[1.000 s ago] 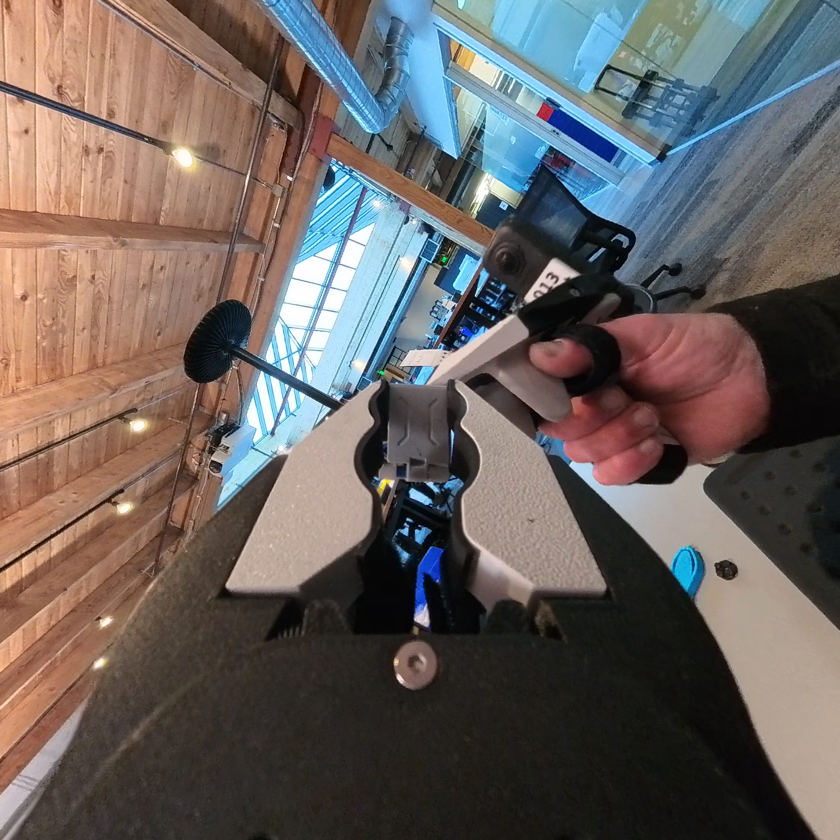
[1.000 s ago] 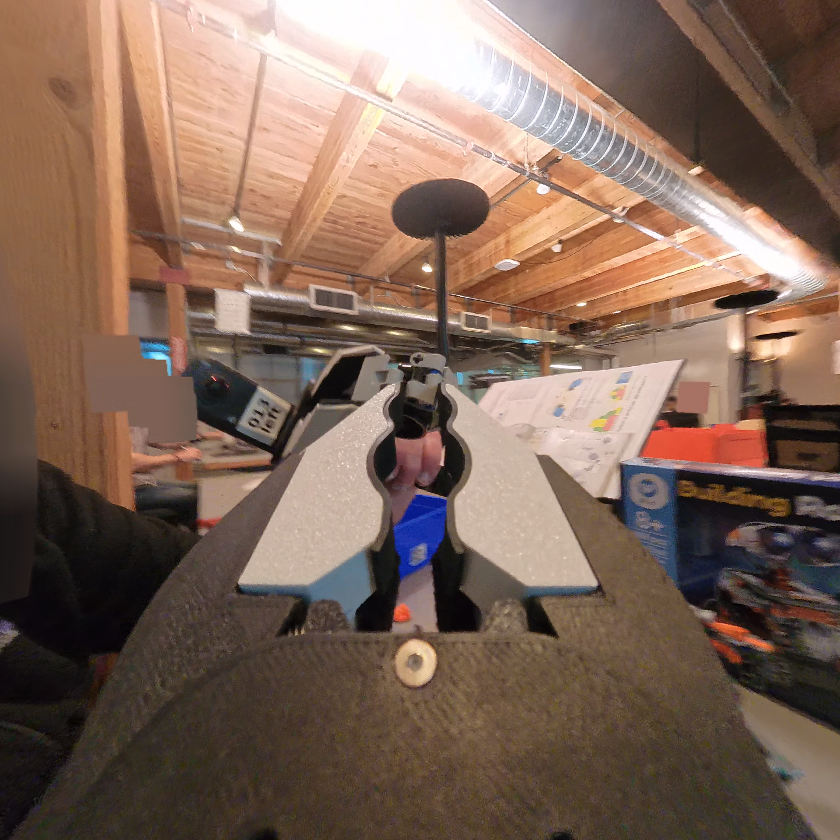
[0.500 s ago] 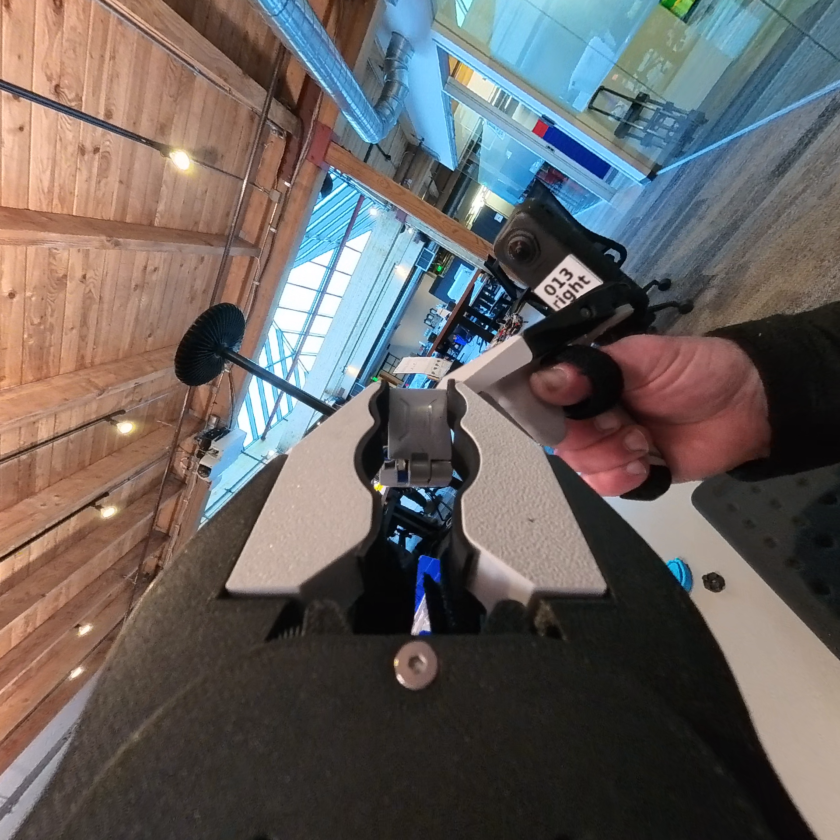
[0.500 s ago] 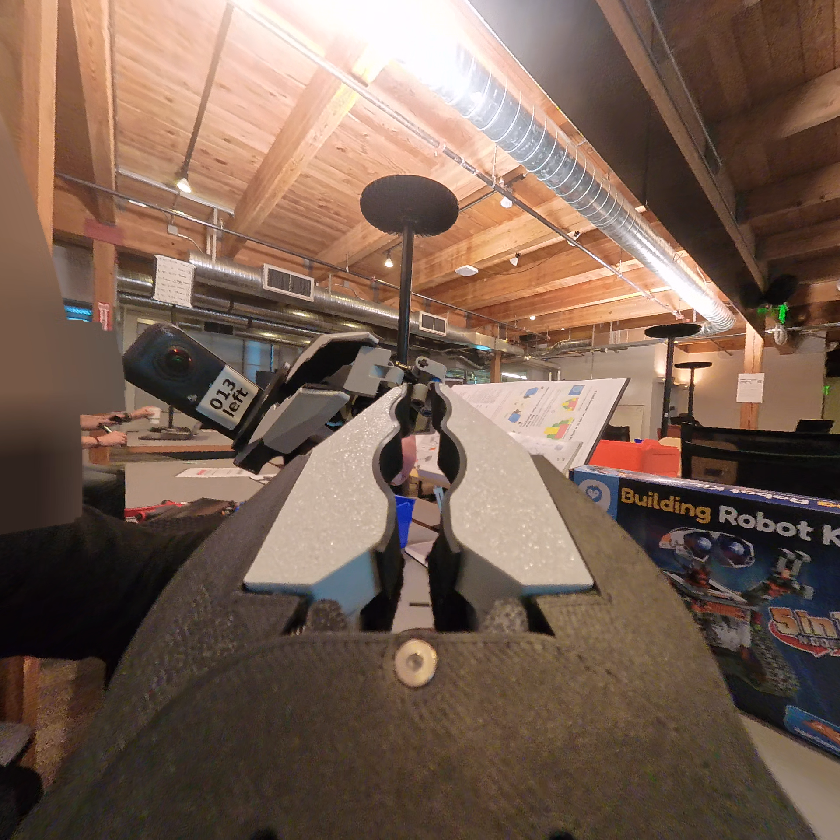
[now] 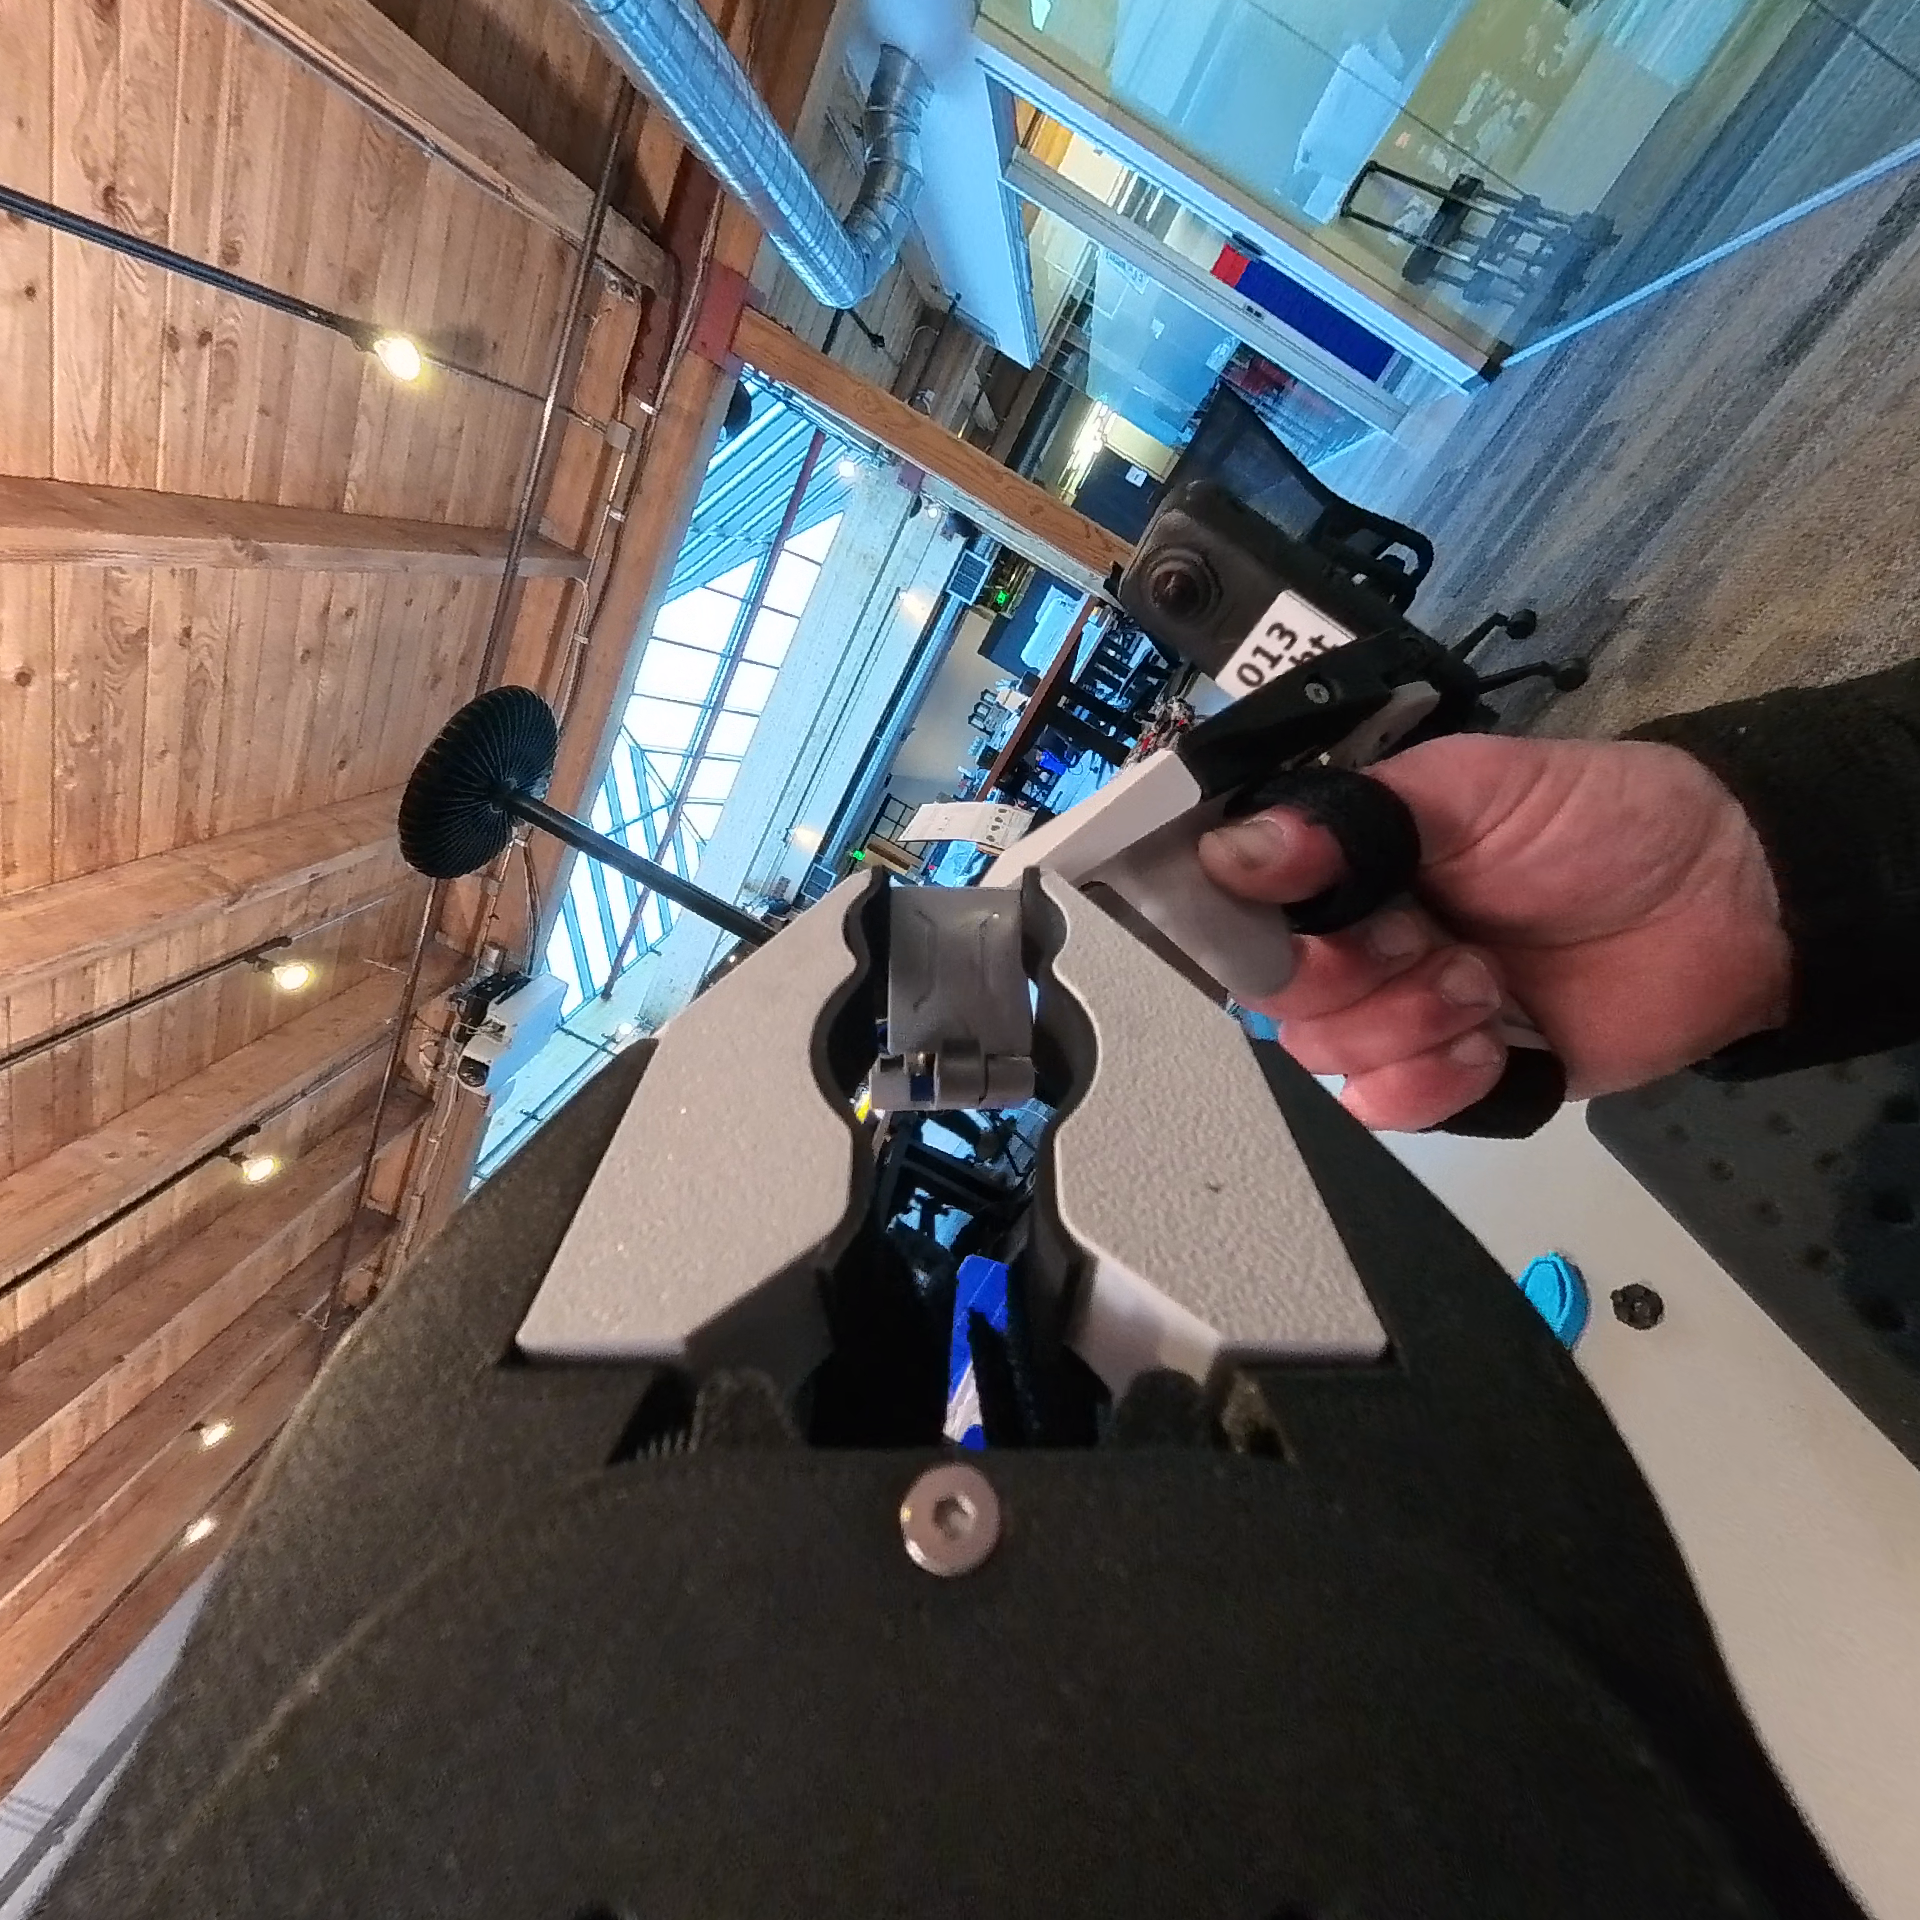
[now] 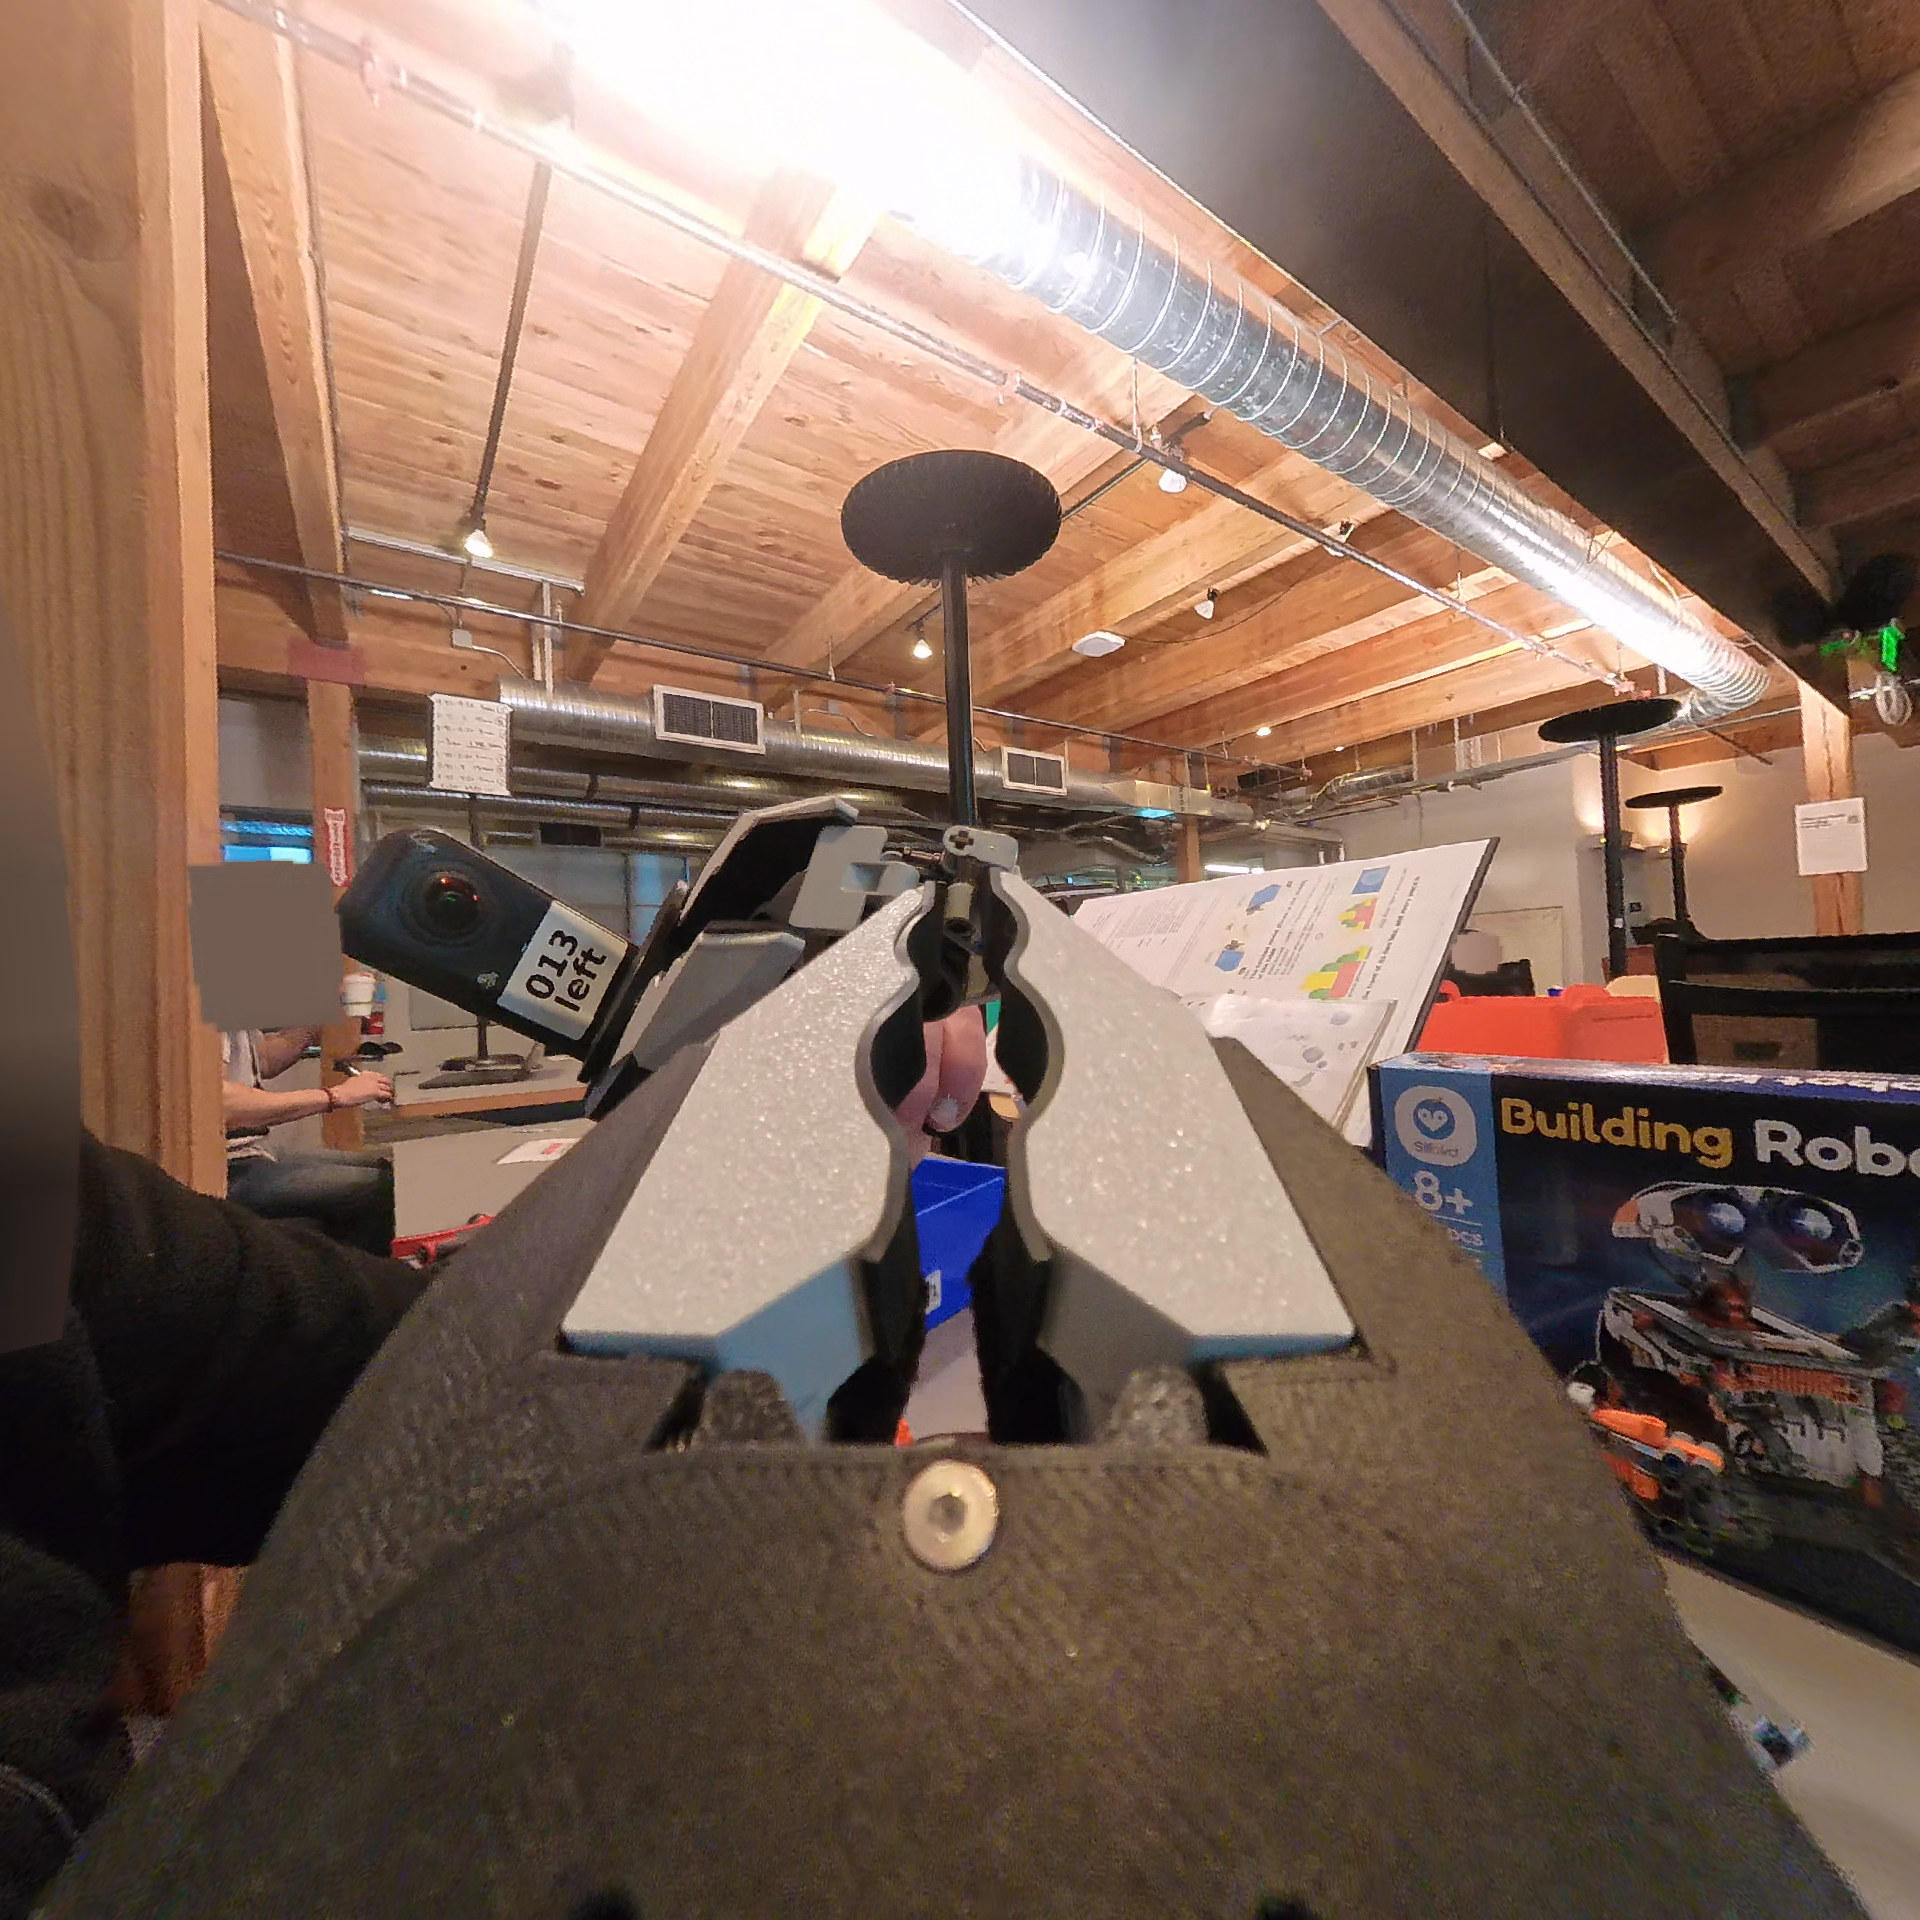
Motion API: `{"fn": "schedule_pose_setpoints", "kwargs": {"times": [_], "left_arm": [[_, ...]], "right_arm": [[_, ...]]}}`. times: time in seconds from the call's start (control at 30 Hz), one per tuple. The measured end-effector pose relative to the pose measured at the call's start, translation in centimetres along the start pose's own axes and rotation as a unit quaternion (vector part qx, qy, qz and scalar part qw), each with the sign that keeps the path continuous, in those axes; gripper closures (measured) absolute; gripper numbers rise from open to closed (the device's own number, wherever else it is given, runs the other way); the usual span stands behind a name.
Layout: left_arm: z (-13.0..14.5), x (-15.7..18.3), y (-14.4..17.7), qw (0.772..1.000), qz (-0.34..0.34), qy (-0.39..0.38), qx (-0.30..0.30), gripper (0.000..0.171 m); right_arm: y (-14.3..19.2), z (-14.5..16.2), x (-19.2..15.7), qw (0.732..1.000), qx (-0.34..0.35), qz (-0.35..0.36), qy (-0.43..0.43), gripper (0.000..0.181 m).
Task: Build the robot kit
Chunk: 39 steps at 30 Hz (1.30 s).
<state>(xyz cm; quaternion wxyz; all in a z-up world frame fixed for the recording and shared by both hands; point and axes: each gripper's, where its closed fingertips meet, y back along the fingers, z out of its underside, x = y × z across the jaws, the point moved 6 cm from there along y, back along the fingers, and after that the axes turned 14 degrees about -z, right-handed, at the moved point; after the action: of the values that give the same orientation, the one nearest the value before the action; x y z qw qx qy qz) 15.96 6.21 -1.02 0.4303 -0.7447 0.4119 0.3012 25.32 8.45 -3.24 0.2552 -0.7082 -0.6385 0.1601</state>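
Two hand-held grippers raised in the air, facing each other, meeting at one small plastic assembly. Left gripper (image 5: 956, 997) with grey fingers (image 5: 707, 1164) clamped on a grey curved plastic panel (image 5: 956, 977), hinged at its lower edge to small grey and blue connector pieces (image 5: 951, 1081). Seen from the right wrist view, right gripper (image 6: 961, 925) with fingertips drawn nearly together, pinching a thin black and grey rod-like piece (image 6: 961, 904) at the tips; same assembly (image 6: 862, 868) reaching leftward into the other gripper. Exact contact between rod and panel too small to tell. Bare hand (image 5: 1538, 914) with dark sleeve wrapped around the right gripper's black trigger loop, upper right in the left wrist view. Black camera with white label (image 6: 478, 945) mounted on the left gripper. Beyond: blue cardboard toy robot kit box (image 6: 1662, 1278) at right, blue plastic bin (image 6: 951, 1195) behind the fingers, white tabletop (image 5: 1662, 1382) with a small blue part (image 5: 1553, 1294), wooden beamed ceiling (image 6: 675, 343) overhead.
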Motion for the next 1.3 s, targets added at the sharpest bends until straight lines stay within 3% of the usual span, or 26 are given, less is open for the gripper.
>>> {"fn": "schedule_pose_setpoints", "kwargs": {"times": [0.3,0.4,0.47,0.6,0.77,0.8,0.83,0.93,1.03,1.2,1.3], "left_arm": [[0.5,-0.2,-0.1,1.0,0.003,0.005,-0.006,0.149],[1.1,-0.2,-0.2,1.0,0.003,0.019,-0.011,0.149],[1.1,-0.5,-0.1,1.0,0.003,0.018,-0.016,0.149],[0.5,-2.0,0.4,0.99,0.027,0.139,-0.001,0.15],[0.9,-2.5,1.4,0.962,0.062,0.265,0.009,0.149],[0.9,-2.7,1.6,0.955,0.065,0.287,0.016,0.155],[0.9,-3.1,2.1,0.95,0.056,0.305,0.028,0.171],[1.7,-3.9,3.0,0.939,0.044,0.34,0.028,0.171],[3.6,-3.1,3.4,0.942,0.033,0.332,-0.023,0.171],[7.3,-0.2,4.5,0.949,0.063,0.277,-0.135,0.171],[9.8,1.2,5.4,0.926,0.094,0.3,-0.211,0.169]], "right_arm": [[0.5,-0.5,0.1,1.0,0.022,-0.012,-0.017,0.181],[0.0,0.1,0.4,1.0,-0.027,0.001,0.012,0.181],[0.3,-0.1,0.8,1.0,-0.018,0.004,0.009,0.178],[0.5,-0.1,1.6,0.997,-0.062,0.001,0.039,0.153],[-1.7,1.3,0.8,0.991,-0.101,-0.079,0.034,0.146],[-2.1,1.6,0.7,0.99,-0.103,-0.087,0.03,0.142],[-2.3,1.9,0.7,0.99,-0.105,-0.096,0.022,0.143],[-2.8,2.7,0.6,0.989,-0.096,-0.112,0.0,0.148],[-2.8,4.8,1.4,0.987,-0.141,-0.077,-0.02,0.166],[-0.4,7.5,3.6,0.982,-0.175,-0.022,-0.065,0.175],[1.2,8.2,4.9,0.979,-0.188,0.01,-0.077,0.174]]}}
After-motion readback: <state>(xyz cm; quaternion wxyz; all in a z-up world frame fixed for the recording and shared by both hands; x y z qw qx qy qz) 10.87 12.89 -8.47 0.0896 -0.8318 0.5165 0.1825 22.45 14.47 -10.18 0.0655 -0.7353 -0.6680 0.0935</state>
